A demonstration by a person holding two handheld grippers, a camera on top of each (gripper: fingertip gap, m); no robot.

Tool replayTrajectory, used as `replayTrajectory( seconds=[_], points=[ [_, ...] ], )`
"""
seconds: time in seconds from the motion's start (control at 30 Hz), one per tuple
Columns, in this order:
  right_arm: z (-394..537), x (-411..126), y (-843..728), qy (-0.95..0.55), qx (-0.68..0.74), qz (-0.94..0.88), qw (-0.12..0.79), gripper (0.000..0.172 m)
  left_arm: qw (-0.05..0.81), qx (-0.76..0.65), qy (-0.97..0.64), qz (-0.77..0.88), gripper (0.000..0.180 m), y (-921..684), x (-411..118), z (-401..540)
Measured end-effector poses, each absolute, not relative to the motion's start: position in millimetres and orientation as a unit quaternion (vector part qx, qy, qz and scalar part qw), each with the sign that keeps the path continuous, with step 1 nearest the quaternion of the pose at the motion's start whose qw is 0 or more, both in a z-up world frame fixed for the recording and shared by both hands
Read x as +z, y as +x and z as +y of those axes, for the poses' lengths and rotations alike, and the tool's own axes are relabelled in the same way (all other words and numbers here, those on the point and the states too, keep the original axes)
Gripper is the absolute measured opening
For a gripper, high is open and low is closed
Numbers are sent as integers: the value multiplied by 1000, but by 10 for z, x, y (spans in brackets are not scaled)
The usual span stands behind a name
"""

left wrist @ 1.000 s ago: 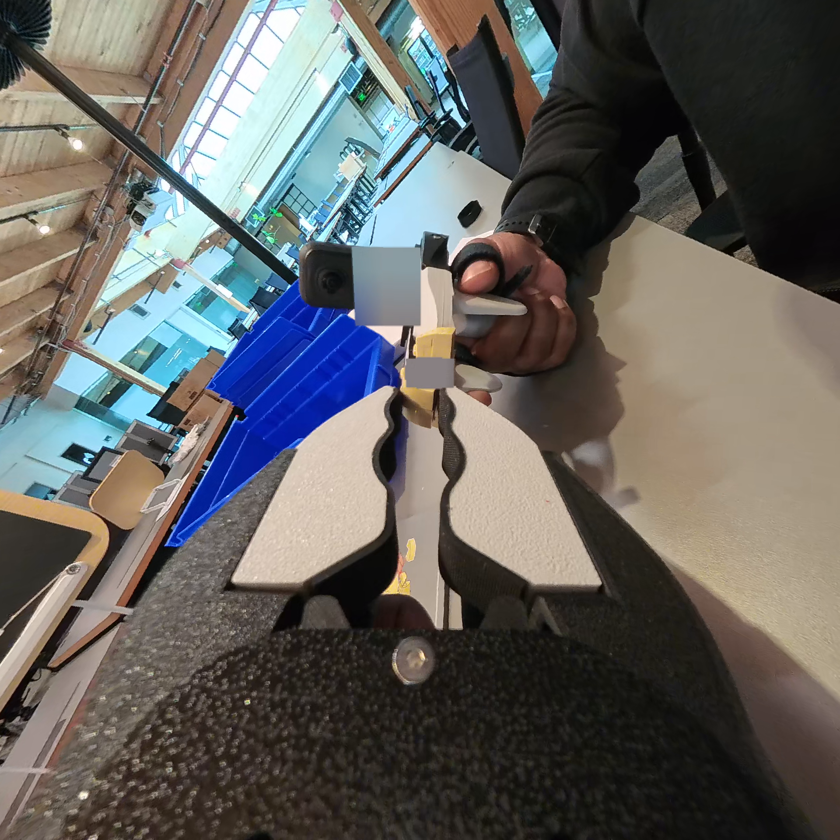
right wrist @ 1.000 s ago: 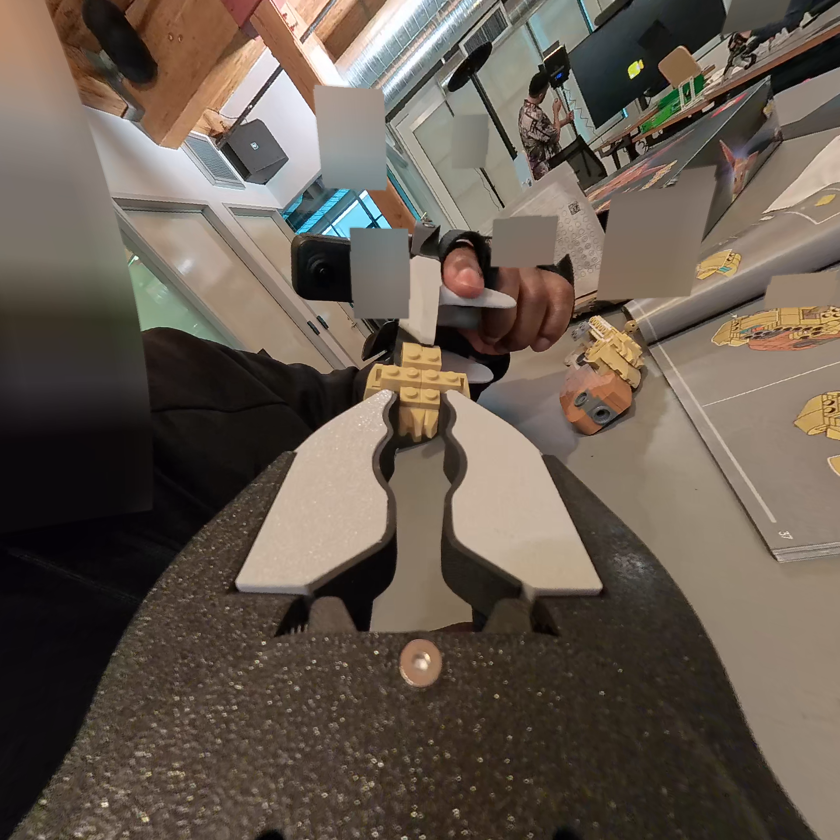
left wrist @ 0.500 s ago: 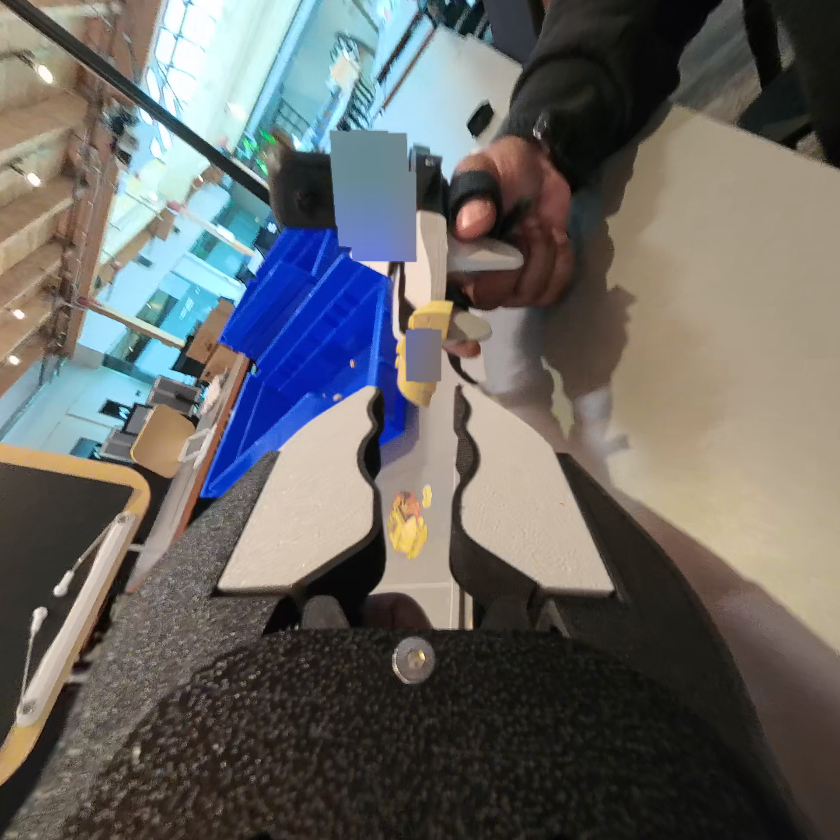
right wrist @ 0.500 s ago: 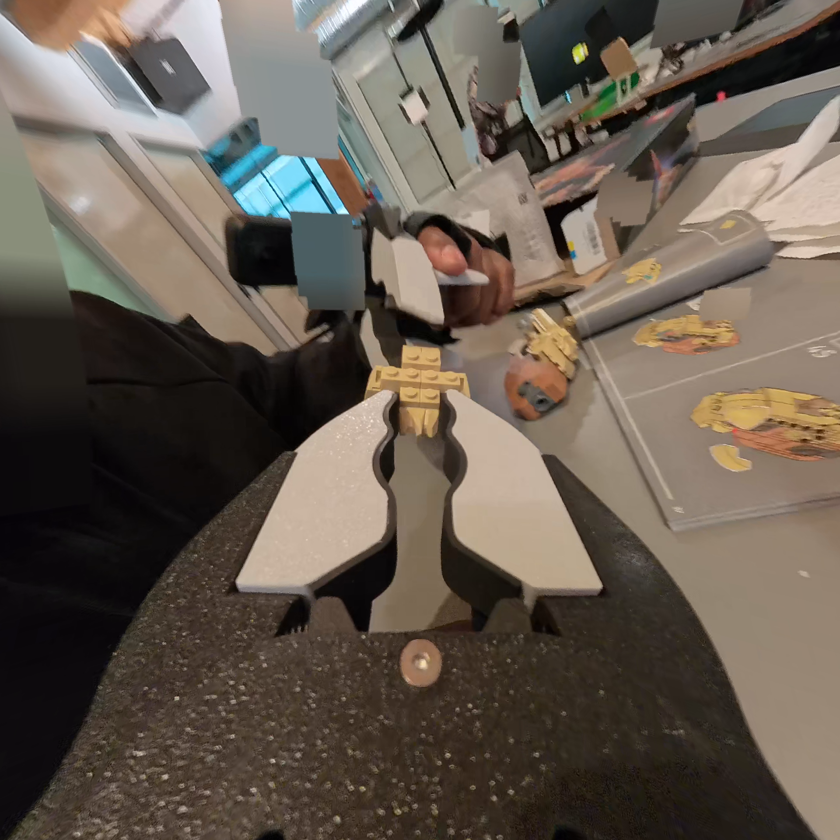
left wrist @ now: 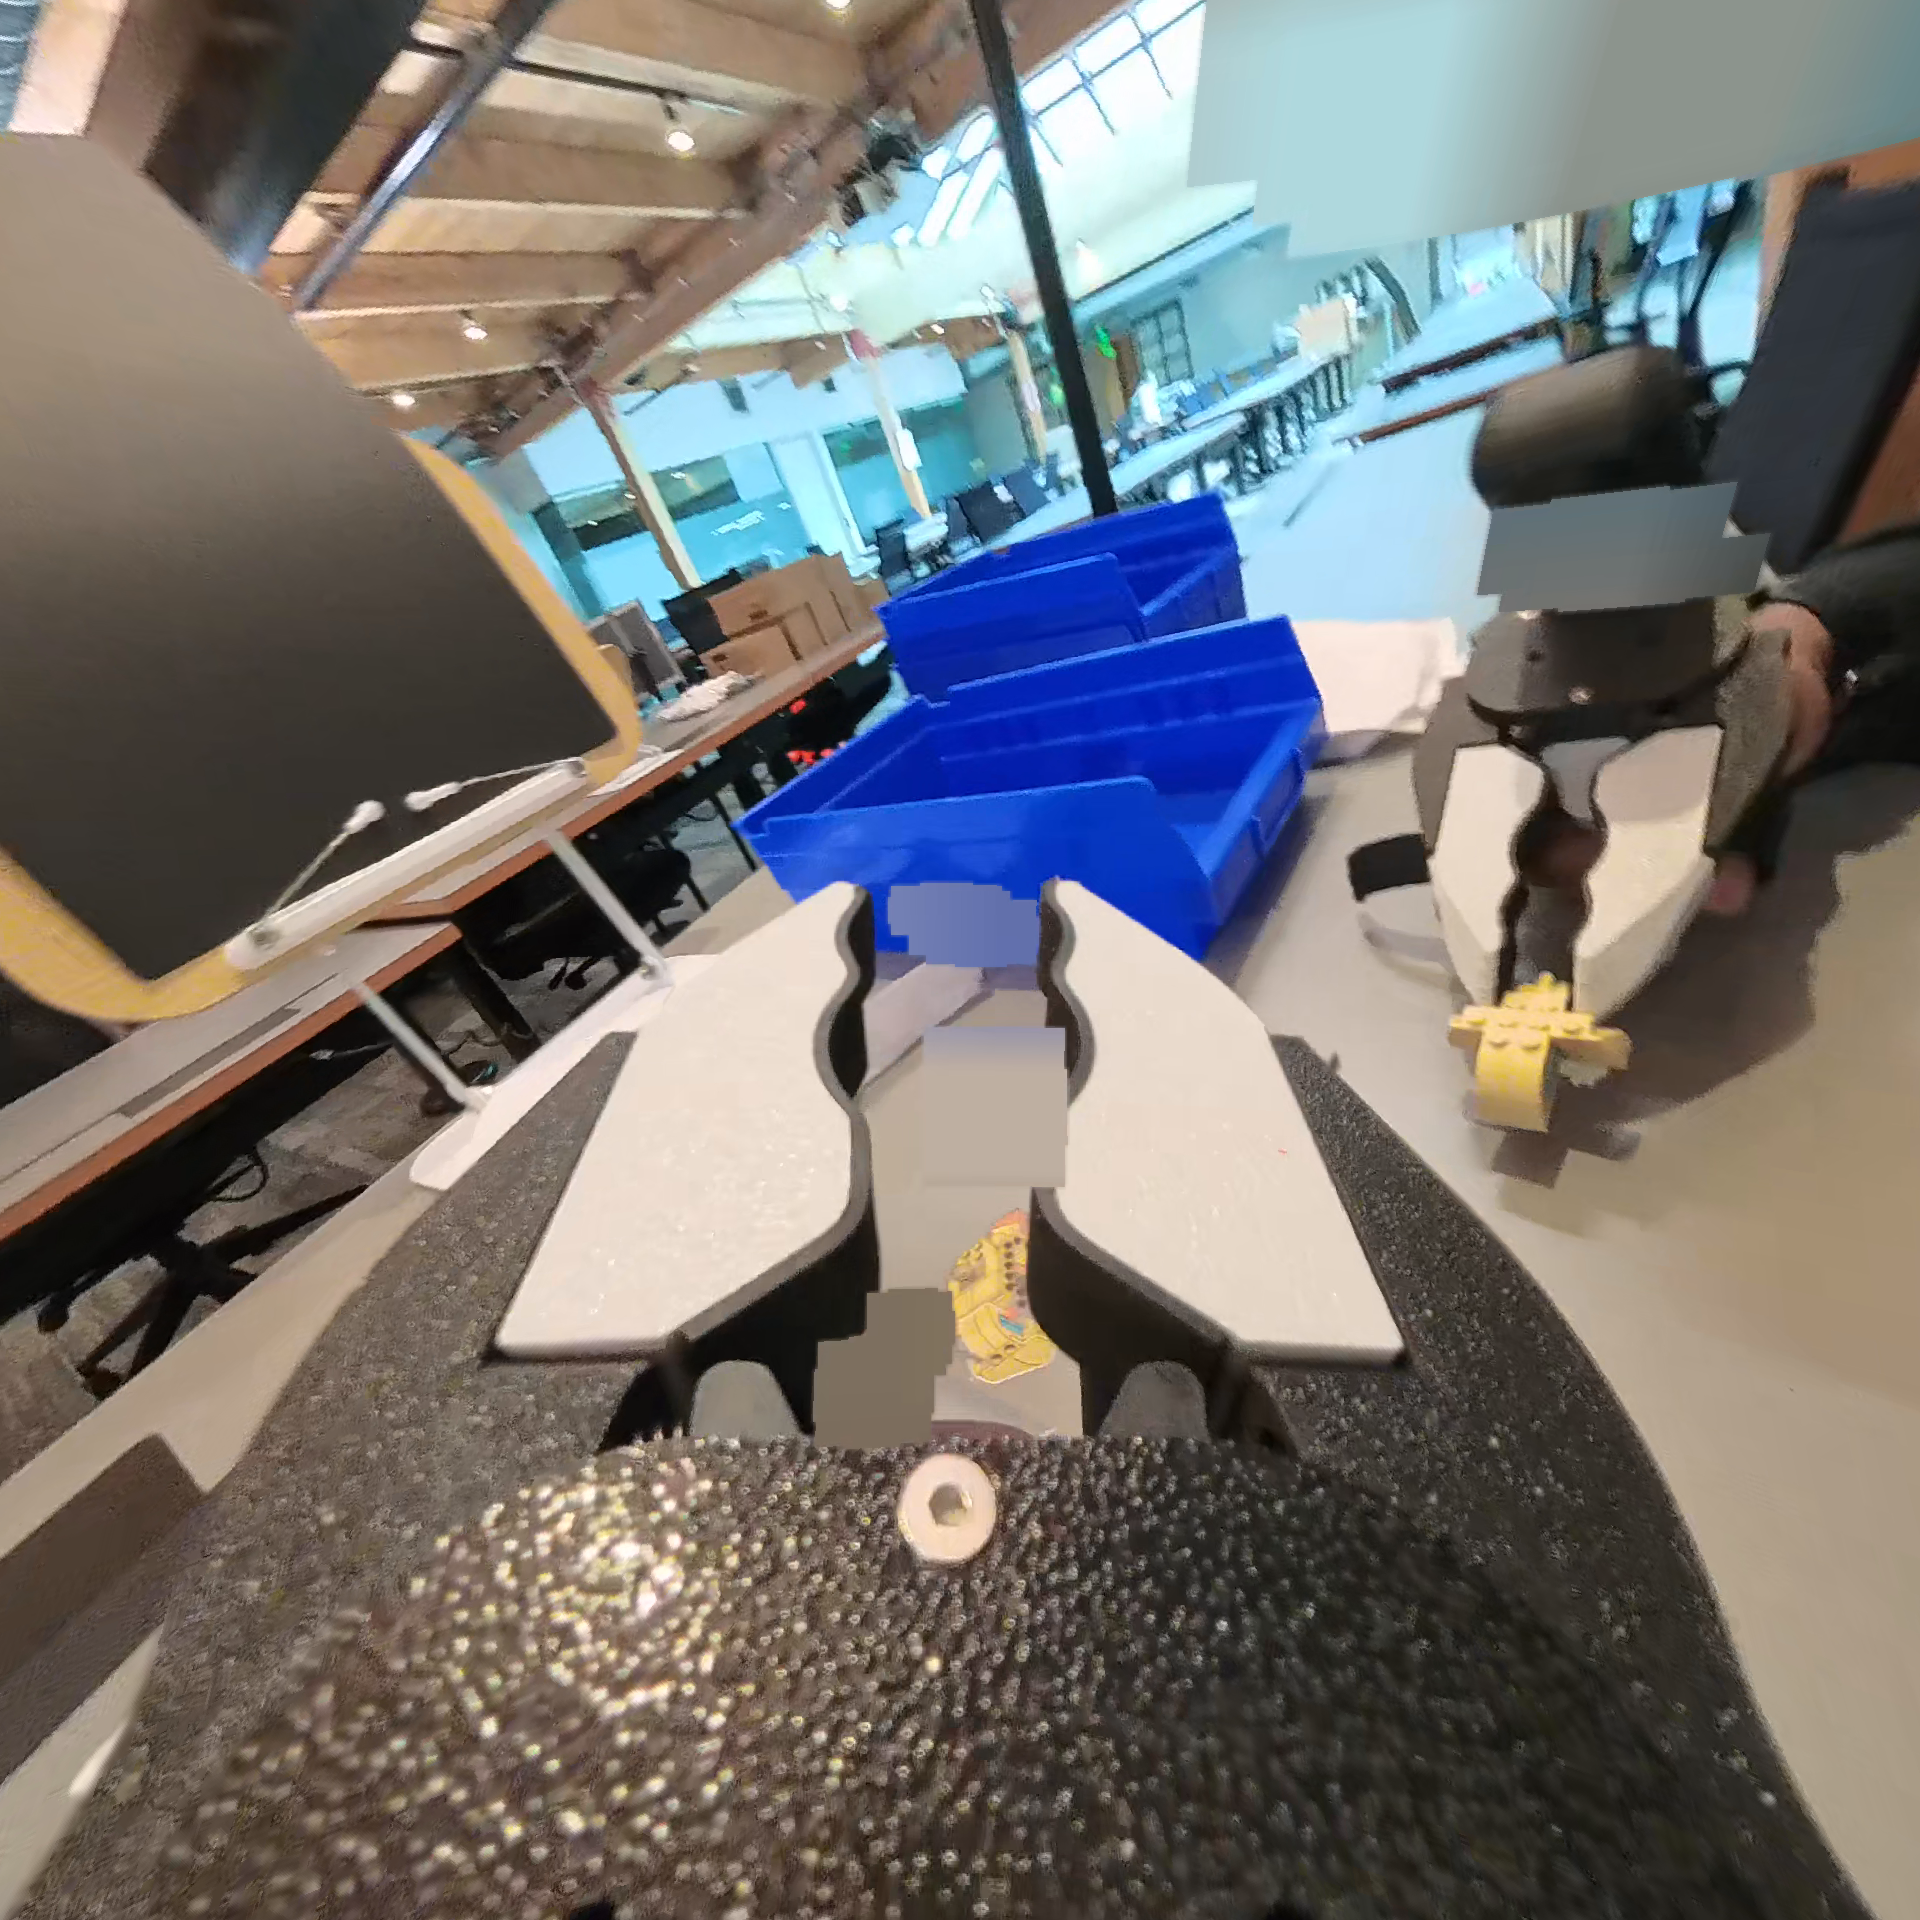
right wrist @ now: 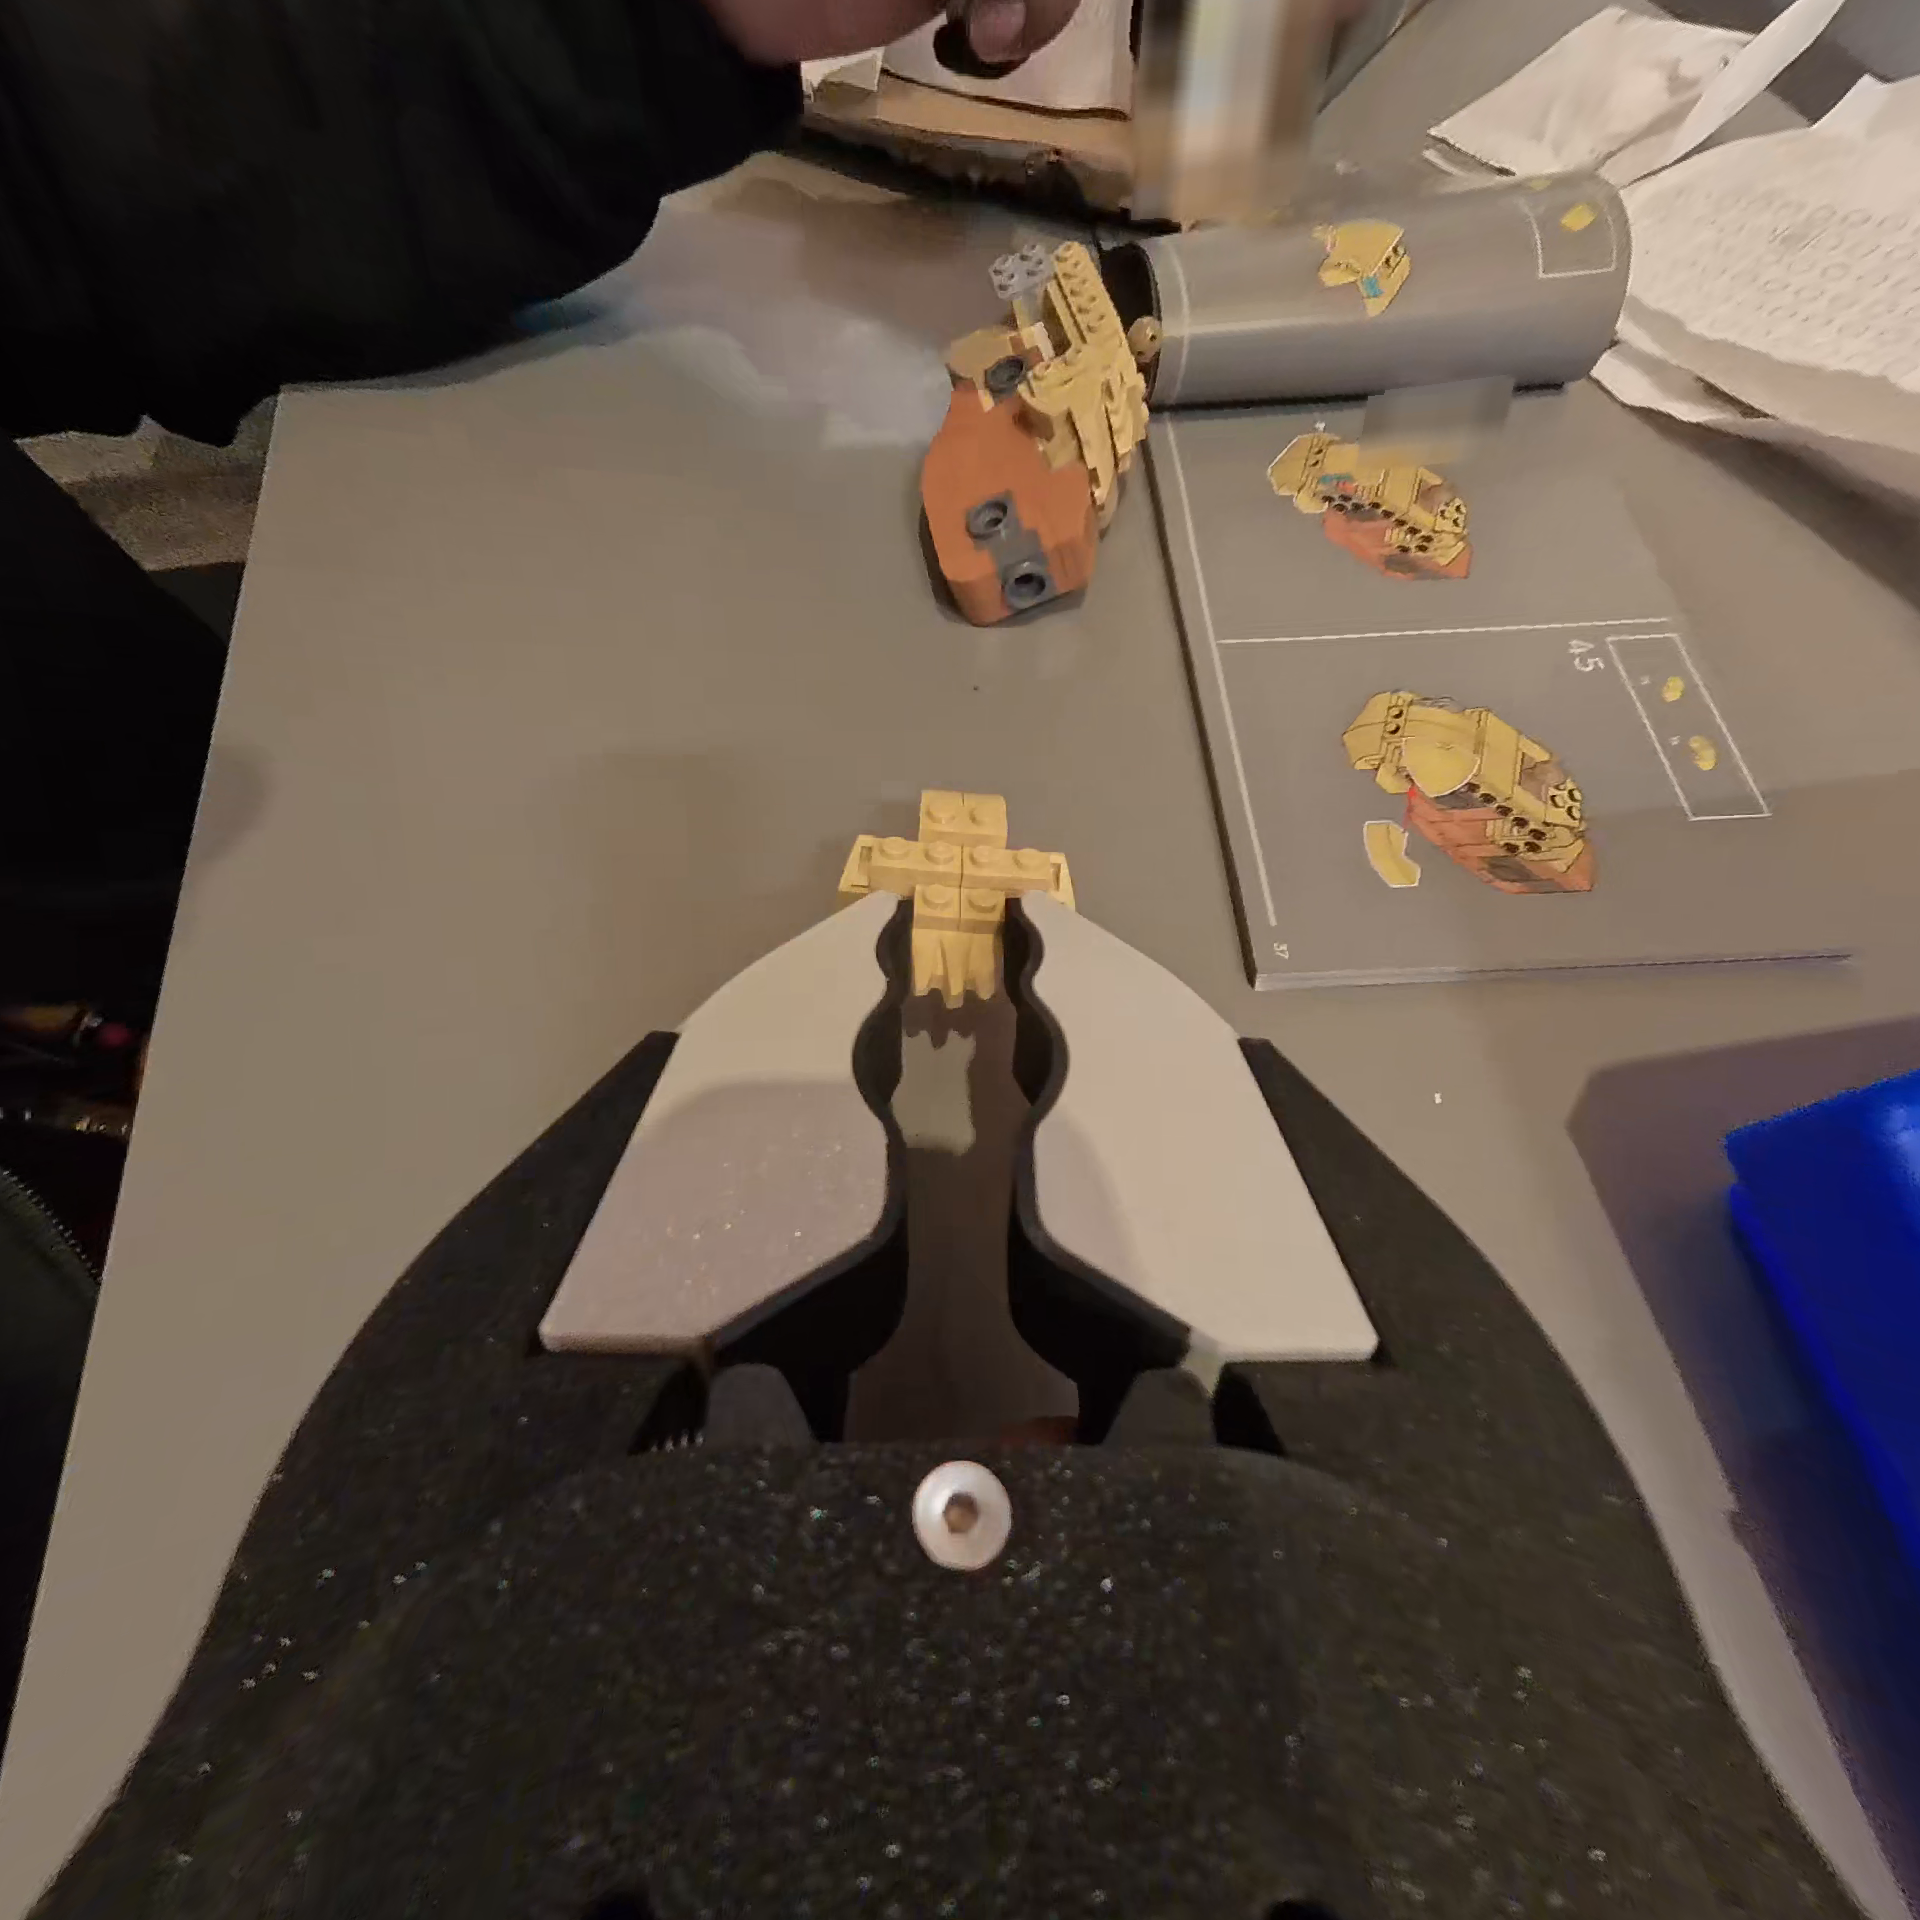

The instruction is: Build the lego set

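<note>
My right gripper point(right wrist: 954, 927) is shut on a tan cross-shaped brick assembly point(right wrist: 958, 862), both pads pressed on its lower stem, and holds it low over the grey table point(right wrist: 520, 727). The left wrist view shows the same gripper point(left wrist: 1540, 977) off to the right with the tan assembly point(left wrist: 1525, 1049) at its tips and a person's gloved hand on it. My left gripper point(left wrist: 954, 920) is open and empty, well to the left of the assembly, and faces the blue bins point(left wrist: 1039, 800). A brown-and-tan brick model point(right wrist: 1023, 478) lies farther out on the table.
An open instruction booklet point(right wrist: 1455, 644) lies right of the model, with a curled grey page point(right wrist: 1382, 301) and white papers point(right wrist: 1766, 260) behind it. A blue bin point(right wrist: 1829, 1299) stands at the near right. A person's dark sleeve point(right wrist: 312, 208) fills the far left. My right fingertips sit around 20 centimetres from my left ones.
My left gripper opened off the tan assembly, drew back and swung toward the blue bins. My right gripper kept the assembly and tipped down toward the table.
</note>
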State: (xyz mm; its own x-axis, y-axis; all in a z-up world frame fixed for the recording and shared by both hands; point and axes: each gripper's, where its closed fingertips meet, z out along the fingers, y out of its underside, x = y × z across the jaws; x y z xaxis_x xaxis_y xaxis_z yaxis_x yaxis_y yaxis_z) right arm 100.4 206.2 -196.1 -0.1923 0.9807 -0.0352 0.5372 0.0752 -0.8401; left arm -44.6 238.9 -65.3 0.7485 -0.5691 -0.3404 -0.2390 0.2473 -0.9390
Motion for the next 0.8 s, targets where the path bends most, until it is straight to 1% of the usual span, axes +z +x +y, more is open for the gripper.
replayTrajectory(
  seconds=[0.27, 0.5, 0.8],
  points=[
    [1992, -2055, 1026, -561, 374, -694, 253, 17, 764, -153, -596, 195, 25, -921, -524, 2497],
    [1960, -2103, 1033, -557, 365, -706, 241, 16, 777, -123, -586, 194, 28, -970, -548, 2515],
    [1983, -1994, 1059, -563, 419, -676, 226, 20, 788, -122, -574, 186, 35, -1020, -571, 2523]
  ],
)
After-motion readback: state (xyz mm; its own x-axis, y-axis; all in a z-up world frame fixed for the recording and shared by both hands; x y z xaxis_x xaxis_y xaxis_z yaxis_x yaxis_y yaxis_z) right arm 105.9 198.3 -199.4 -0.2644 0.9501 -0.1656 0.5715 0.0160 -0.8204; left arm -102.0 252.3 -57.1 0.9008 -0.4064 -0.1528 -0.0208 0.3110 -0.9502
